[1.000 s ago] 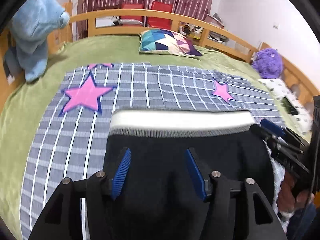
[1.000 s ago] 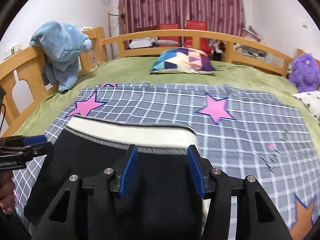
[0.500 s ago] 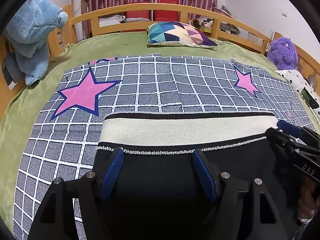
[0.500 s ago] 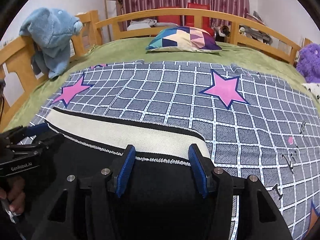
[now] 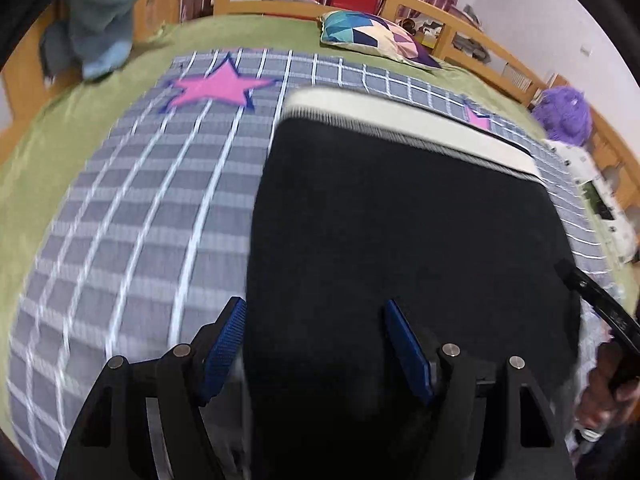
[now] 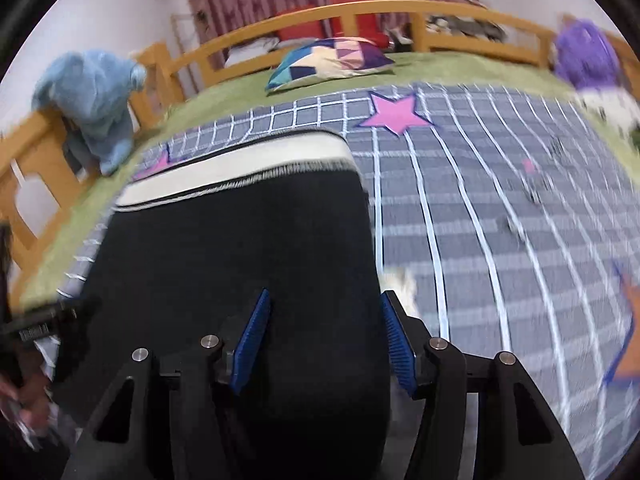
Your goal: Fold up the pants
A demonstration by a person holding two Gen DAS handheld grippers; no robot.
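Note:
Black pants (image 5: 400,220) with a cream waistband (image 5: 400,120) lie flat on the bed, waistband at the far end. My left gripper (image 5: 316,344) hovers open over the near left part of the pants, its left pad at the fabric's left edge. The right gripper (image 6: 324,336) stands open over the near right part of the pants (image 6: 240,248), its right pad at their right edge, with the waistband (image 6: 232,164) beyond it. Black cloth shows between both pairs of pads, with no pad seen pressing on it. Each view catches the other gripper at its side edge. Both views are motion-blurred.
The pants rest on a grey grid blanket (image 5: 140,220) with pink stars over a green bed cover (image 5: 40,140). A patchwork pillow (image 5: 372,38), a blue plush (image 5: 104,20) and a purple plush (image 5: 568,116) sit along the wooden rail (image 5: 280,4).
Both grippers have drawn back along the pants toward their near end, so the waistband now lies farther off. The left jaws have widened a little.

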